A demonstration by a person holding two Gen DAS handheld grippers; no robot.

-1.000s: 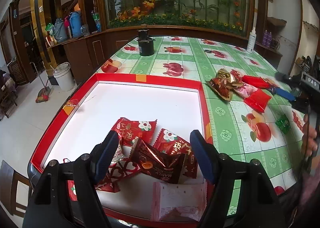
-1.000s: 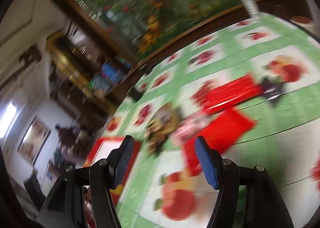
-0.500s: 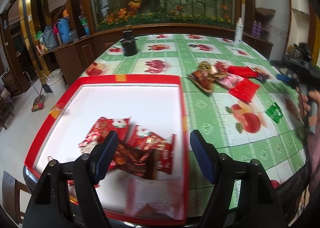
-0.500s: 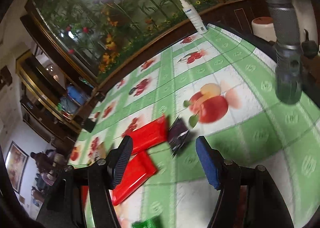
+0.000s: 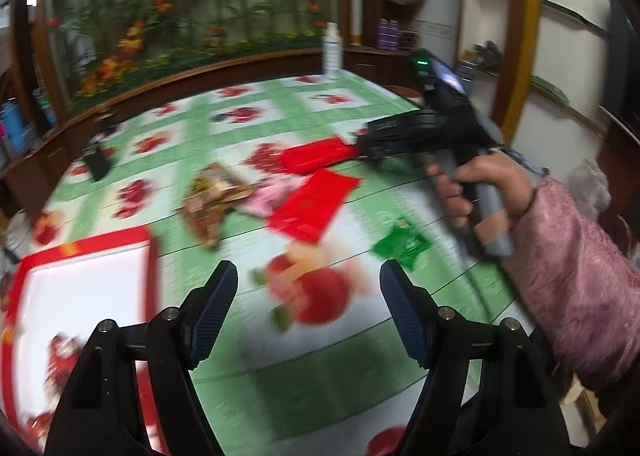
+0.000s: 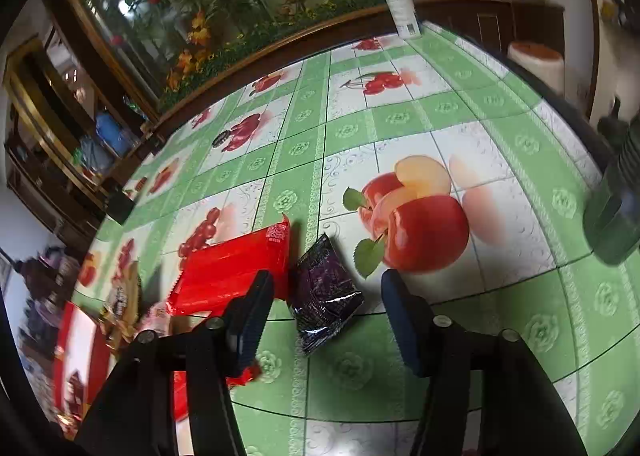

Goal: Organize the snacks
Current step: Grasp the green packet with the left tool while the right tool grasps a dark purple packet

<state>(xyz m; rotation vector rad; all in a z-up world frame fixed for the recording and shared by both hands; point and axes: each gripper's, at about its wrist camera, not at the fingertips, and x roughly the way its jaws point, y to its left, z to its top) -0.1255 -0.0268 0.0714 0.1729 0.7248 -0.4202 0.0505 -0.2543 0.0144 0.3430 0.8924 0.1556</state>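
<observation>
Snacks lie scattered on the green fruit-print tablecloth [image 6: 400, 120]. The right gripper [image 6: 326, 308] hangs with jaws spread wide around a dark purple foil packet [image 6: 324, 292], not touching it, a long red wrapper [image 6: 232, 276] just beside. The left gripper [image 5: 308, 308] (view blurred) gapes empty above the cloth, near the red-rimmed white tray [image 5: 80, 288].

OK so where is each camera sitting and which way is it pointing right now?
Left wrist: on the left gripper, open, facing across the tablecloth at loose snacks; the right hand shows.
Right wrist: on the right gripper, open, looking down at the dark purple packet.
Shared: the long red packet, the white bottle and the red-rimmed tray.
</observation>
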